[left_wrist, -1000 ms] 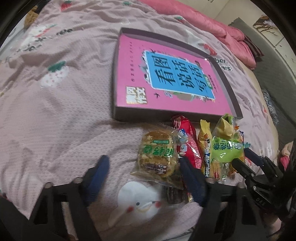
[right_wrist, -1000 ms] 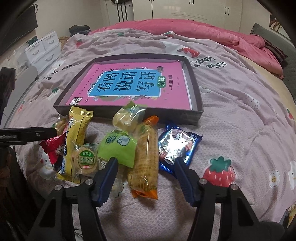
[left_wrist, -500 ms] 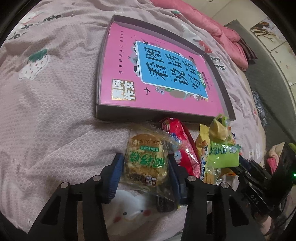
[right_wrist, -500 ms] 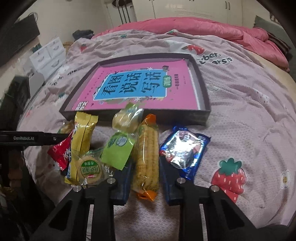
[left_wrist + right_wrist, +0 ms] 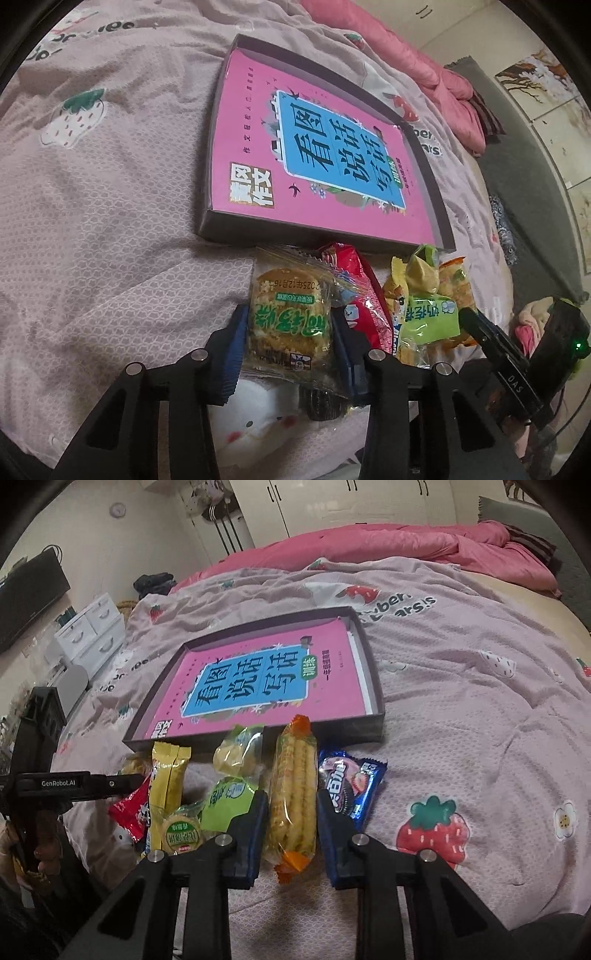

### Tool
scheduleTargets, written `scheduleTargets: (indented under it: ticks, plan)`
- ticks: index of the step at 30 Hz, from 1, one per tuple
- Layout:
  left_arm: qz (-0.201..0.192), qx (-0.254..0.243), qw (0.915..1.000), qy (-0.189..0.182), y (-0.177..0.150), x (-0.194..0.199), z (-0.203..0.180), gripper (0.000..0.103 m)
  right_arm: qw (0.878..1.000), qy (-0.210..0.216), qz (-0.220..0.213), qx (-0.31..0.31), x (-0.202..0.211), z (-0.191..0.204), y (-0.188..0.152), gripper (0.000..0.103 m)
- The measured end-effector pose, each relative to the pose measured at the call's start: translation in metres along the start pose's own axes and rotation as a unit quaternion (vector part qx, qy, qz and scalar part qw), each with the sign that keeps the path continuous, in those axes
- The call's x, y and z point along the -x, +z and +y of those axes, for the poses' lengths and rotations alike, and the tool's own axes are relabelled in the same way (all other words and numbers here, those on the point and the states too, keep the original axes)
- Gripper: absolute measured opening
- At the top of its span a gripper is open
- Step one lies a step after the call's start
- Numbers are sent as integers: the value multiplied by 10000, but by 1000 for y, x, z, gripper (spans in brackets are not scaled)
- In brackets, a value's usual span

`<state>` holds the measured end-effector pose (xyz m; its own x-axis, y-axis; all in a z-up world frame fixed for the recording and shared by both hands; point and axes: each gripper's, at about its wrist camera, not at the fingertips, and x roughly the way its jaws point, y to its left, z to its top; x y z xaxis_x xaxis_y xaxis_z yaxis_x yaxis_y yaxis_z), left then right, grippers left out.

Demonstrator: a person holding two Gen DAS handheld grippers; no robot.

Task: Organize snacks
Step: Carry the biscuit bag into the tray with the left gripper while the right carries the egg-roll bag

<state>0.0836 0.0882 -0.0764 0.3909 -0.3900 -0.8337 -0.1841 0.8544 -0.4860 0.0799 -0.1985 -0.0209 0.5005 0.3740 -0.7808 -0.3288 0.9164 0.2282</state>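
- Left wrist view: the left gripper has just been closing, and its blue pads now pinch the round cake packet from both sides. The packet sits on the pink bedspread, just in front of the grey tray holding a pink book. The tray lies straight ahead of the fingers.
- Right wrist view: the right gripper has clamped onto the long yellow biscuit pack, whose long axis runs along the fingers toward the tray's near wall. The blue cookie packet lies just beside it, ungripped.
- Judging by this, each hand carries its own snack; both sit close to the tray.
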Motion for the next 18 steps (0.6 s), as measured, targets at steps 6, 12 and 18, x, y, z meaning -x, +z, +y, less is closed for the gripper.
scheduleTargets:
  ticks: [6,12,18]
  plan:
    - [-109,-44,9999,35,-4,11,0,44,10000,28,11,6,0,-2,0,25]
    - [-216,-95,9997,85,-4,17,-2,44,9998,168,103,-31,-6,-2,0,24]
    - [-377,-164,9991,68,-6,28,-5,44,9994,274,-183,54,7,1,1,24]
